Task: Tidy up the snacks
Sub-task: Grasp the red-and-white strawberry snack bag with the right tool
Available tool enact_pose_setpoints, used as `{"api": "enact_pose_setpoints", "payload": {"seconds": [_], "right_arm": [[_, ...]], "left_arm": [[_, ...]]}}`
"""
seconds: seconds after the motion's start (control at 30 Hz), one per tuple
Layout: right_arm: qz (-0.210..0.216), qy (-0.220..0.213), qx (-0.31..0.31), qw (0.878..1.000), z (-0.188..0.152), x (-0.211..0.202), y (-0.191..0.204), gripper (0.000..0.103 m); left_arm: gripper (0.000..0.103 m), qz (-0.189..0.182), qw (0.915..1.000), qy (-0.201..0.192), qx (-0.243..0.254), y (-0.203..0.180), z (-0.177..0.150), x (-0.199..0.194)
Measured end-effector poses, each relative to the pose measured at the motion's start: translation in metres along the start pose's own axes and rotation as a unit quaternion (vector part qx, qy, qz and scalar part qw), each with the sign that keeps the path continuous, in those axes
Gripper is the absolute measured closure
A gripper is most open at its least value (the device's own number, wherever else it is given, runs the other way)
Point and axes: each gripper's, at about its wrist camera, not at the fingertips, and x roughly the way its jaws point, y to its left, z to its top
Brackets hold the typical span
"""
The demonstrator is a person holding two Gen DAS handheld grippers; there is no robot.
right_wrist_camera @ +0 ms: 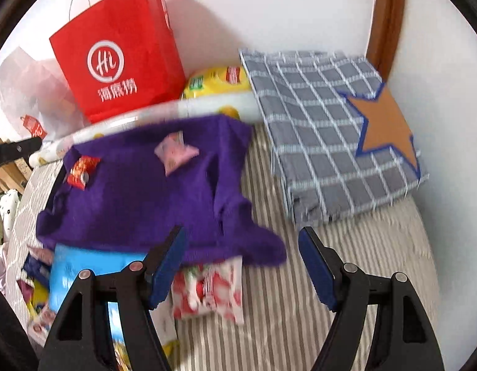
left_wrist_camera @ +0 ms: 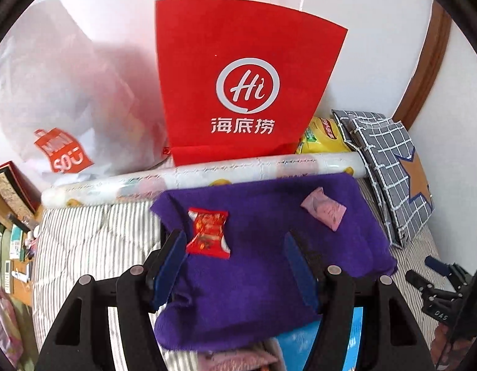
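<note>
Both grippers hang with jaws apart and empty over the purple cloth (left_wrist_camera: 269, 247): left gripper (left_wrist_camera: 235, 266), right gripper (right_wrist_camera: 243, 266). On that cloth lie a red snack packet (left_wrist_camera: 209, 232) and a pink one (left_wrist_camera: 323, 211); a strawberry-print packet (right_wrist_camera: 207, 290) sits at its near edge.

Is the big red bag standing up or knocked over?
Standing up. The red bag sits on its base against the wall, its handles pointing up.

Red snack packet (left_wrist_camera: 208, 231) on purple cloth (left_wrist_camera: 254, 266)
</note>
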Motion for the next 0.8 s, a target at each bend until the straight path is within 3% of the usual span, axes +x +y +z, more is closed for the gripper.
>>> {"api": "enact_pose_setpoints", "payload": {"seconds": [0.27,0.73,0.8], "right_arm": [[0.038,0.033,0.002,0.999,-0.036,0.020,-0.001,0.028],[0.089,0.053,0.003,0.995,-0.040,0.058,0.003,0.029],[0.095,0.052,0.005,0.994,-0.040,0.057,0.003,0.041]], "left_arm": [[0.039,0.023,0.9996,0.008,-0.010,0.019,-0.030,-0.019],[0.039,0.026,0.9973,0.042,-0.055,0.057,-0.066,-0.018],[0.039,0.025,0.9972,0.044,-0.055,0.057,-0.068,-0.017]]}}
